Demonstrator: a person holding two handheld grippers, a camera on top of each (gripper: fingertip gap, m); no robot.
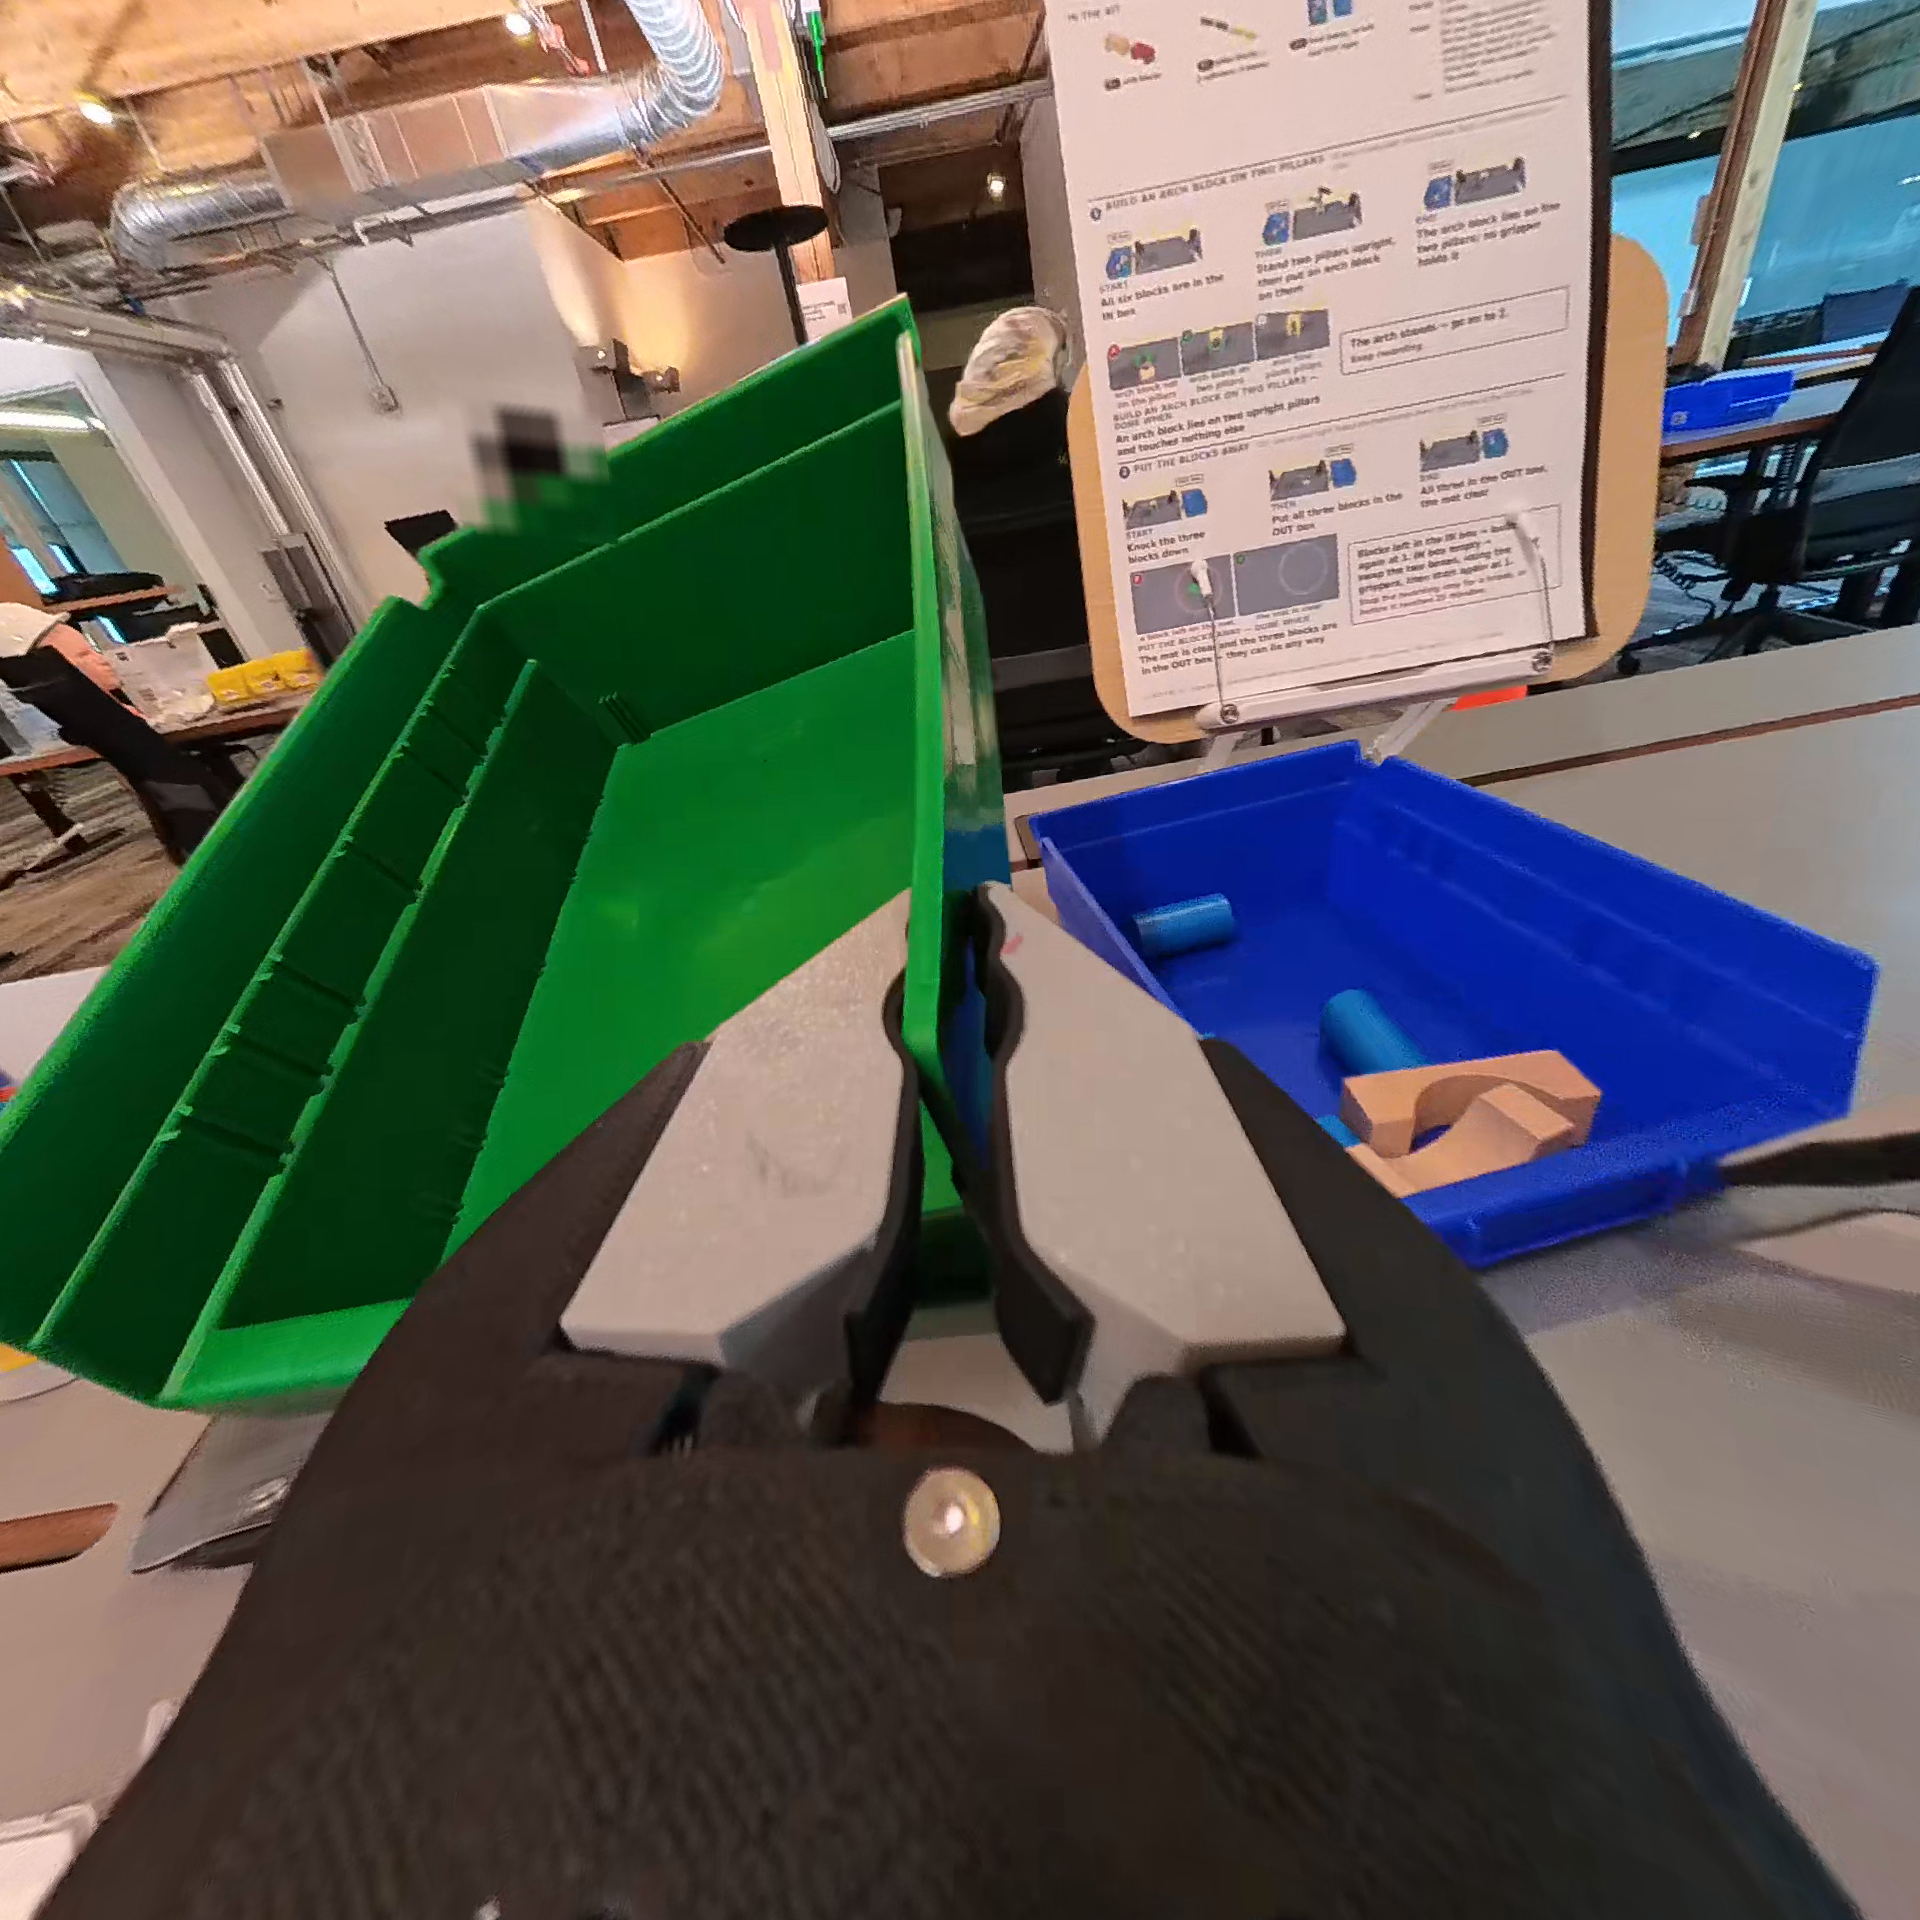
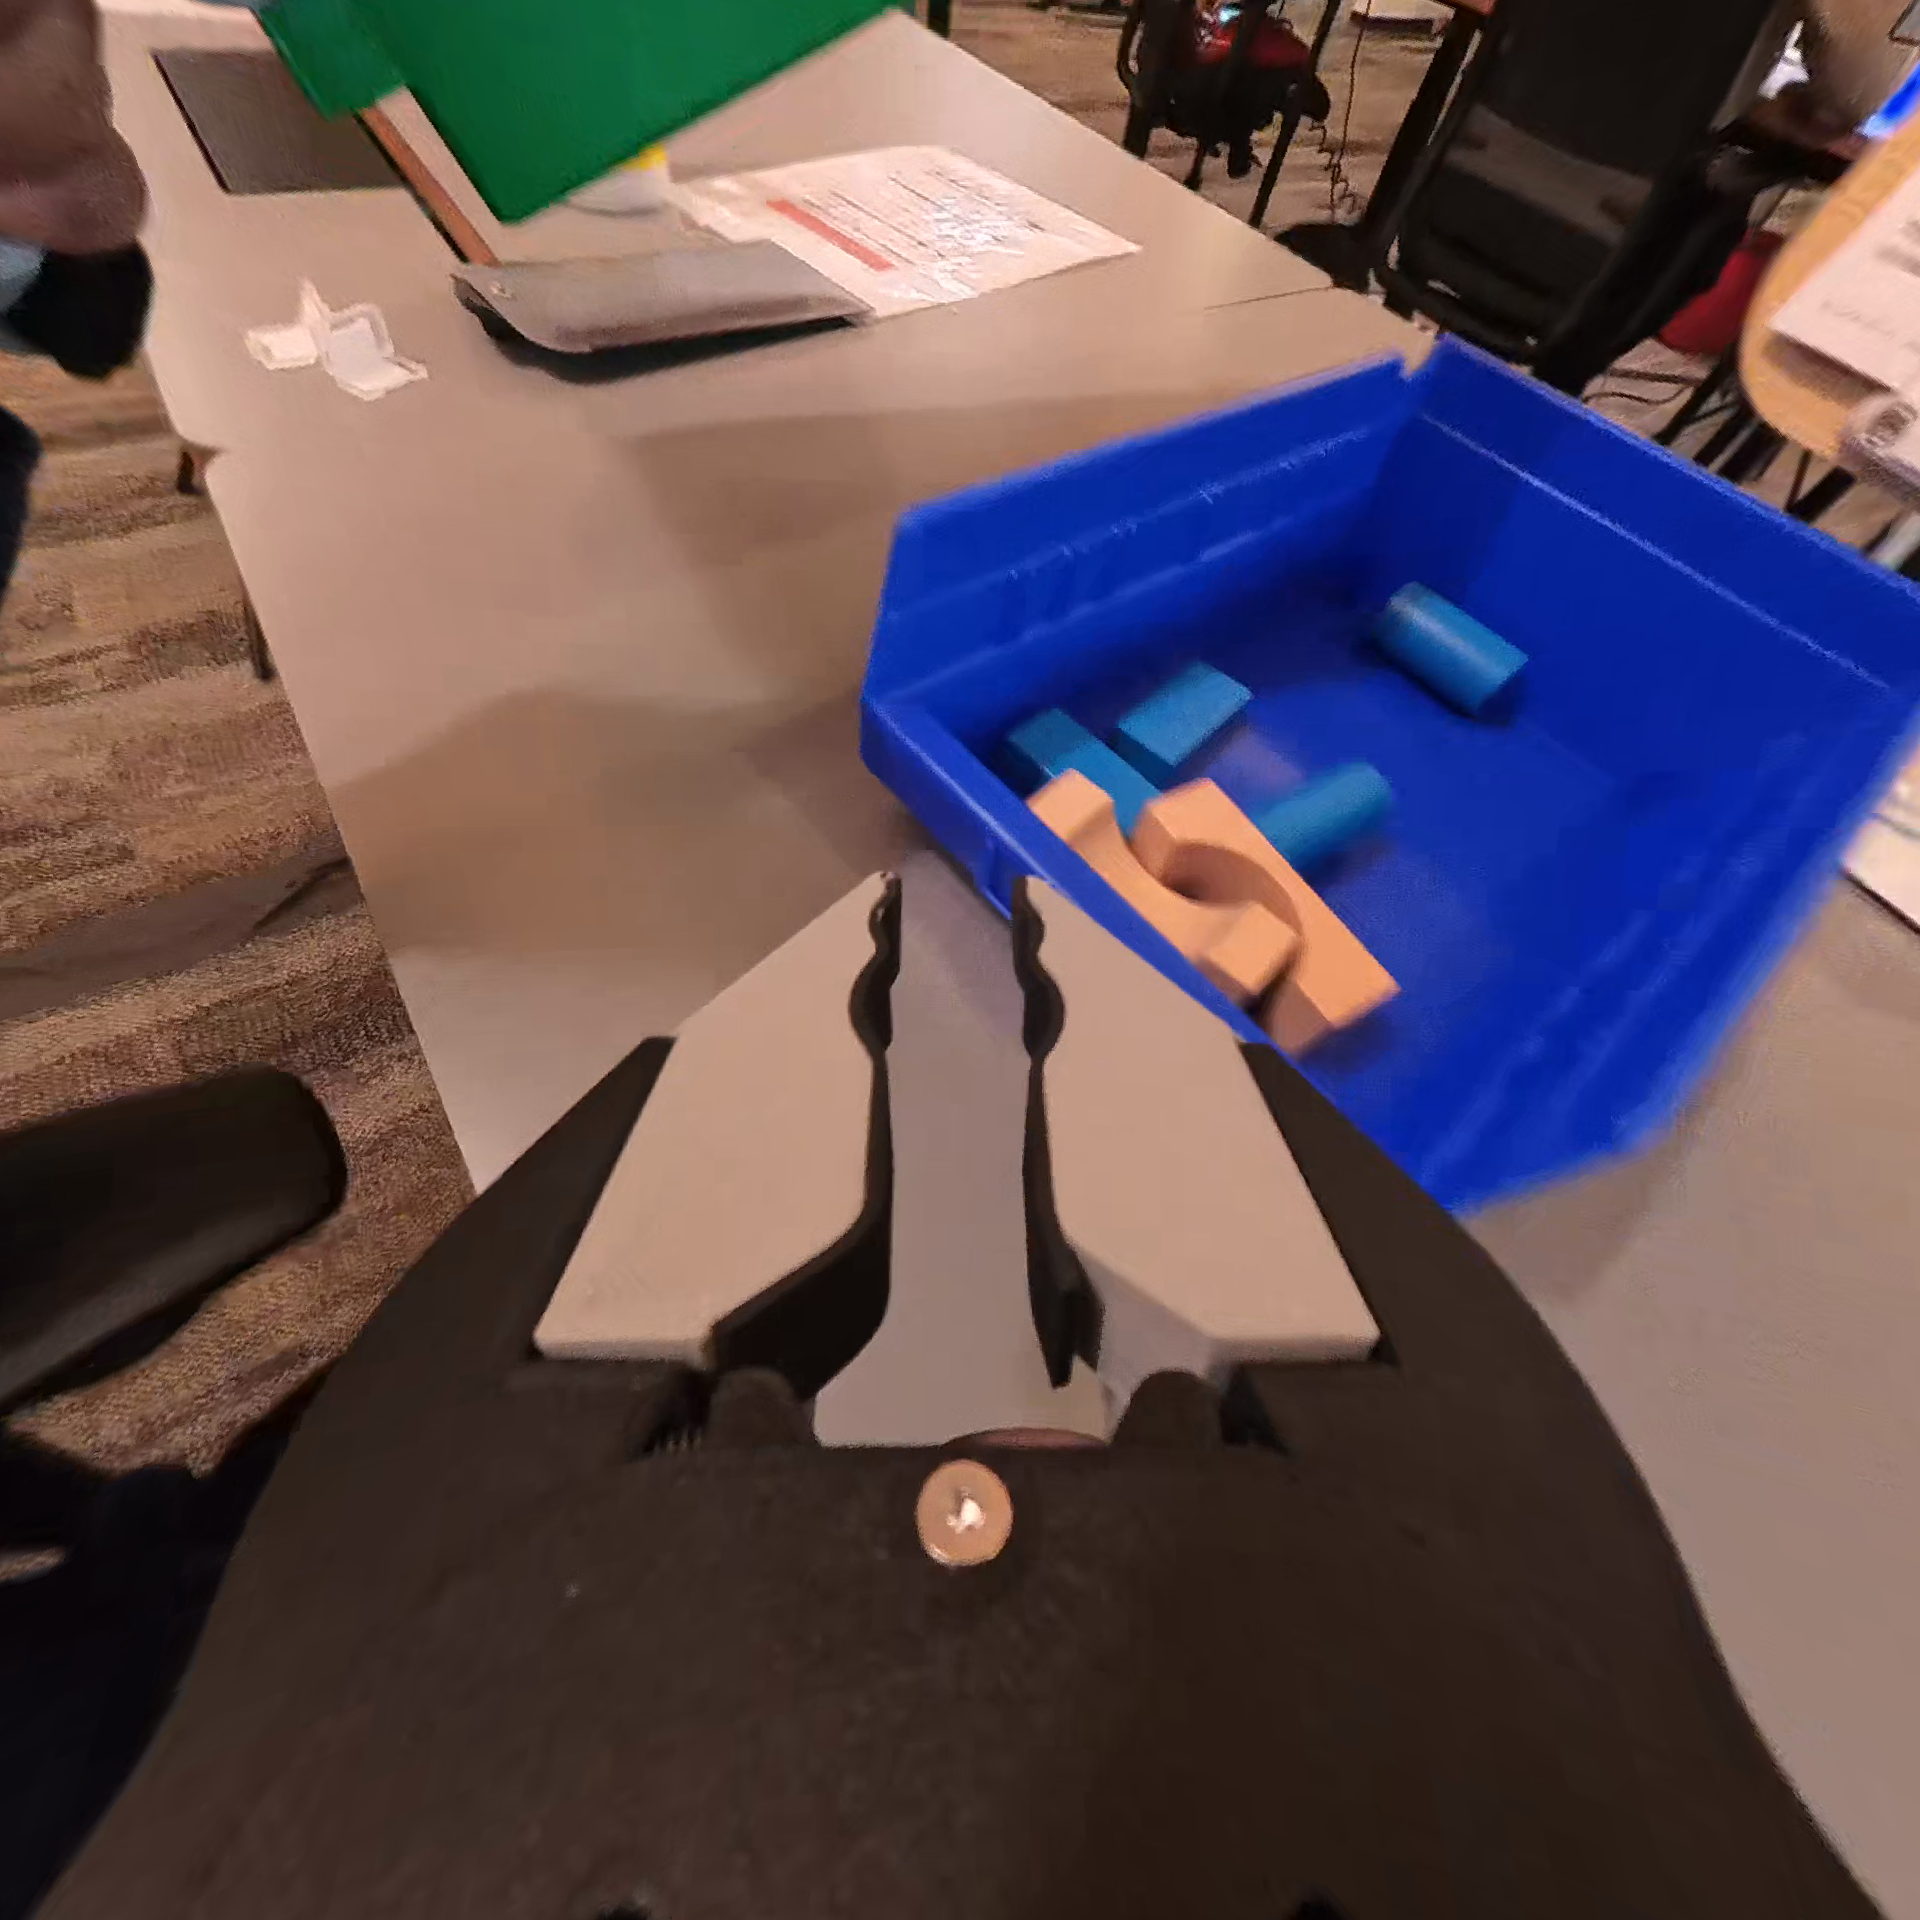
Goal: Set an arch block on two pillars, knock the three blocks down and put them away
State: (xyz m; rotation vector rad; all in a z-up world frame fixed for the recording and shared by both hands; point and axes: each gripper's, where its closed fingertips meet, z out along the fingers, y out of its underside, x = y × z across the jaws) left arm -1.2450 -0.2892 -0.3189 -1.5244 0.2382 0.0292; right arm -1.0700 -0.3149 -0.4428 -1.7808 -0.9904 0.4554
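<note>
All the blocks lie in the glossy blue bin [image 2: 1621, 540] on the grey table [image 2: 582, 582]: two pale wooden arch blocks [image 2: 1236, 894] with half-round cut-outs, tangled one over the other by the near wall, two smooth blue cylinders [image 2: 1449, 647] on their sides, and two flat-faced blue rectangular blocks [image 2: 1179, 720]. The left gripper [image 1: 948, 914] is clamped on the thin side wall of a tilted, ribbed green bin [image 1: 665, 831], a pad pressed to each face of it. The right gripper [image 2: 954, 899] stands slightly open, with nothing between its wavy-edged black pads [image 2: 878, 997], just beside the blue bin's near corner.
</note>
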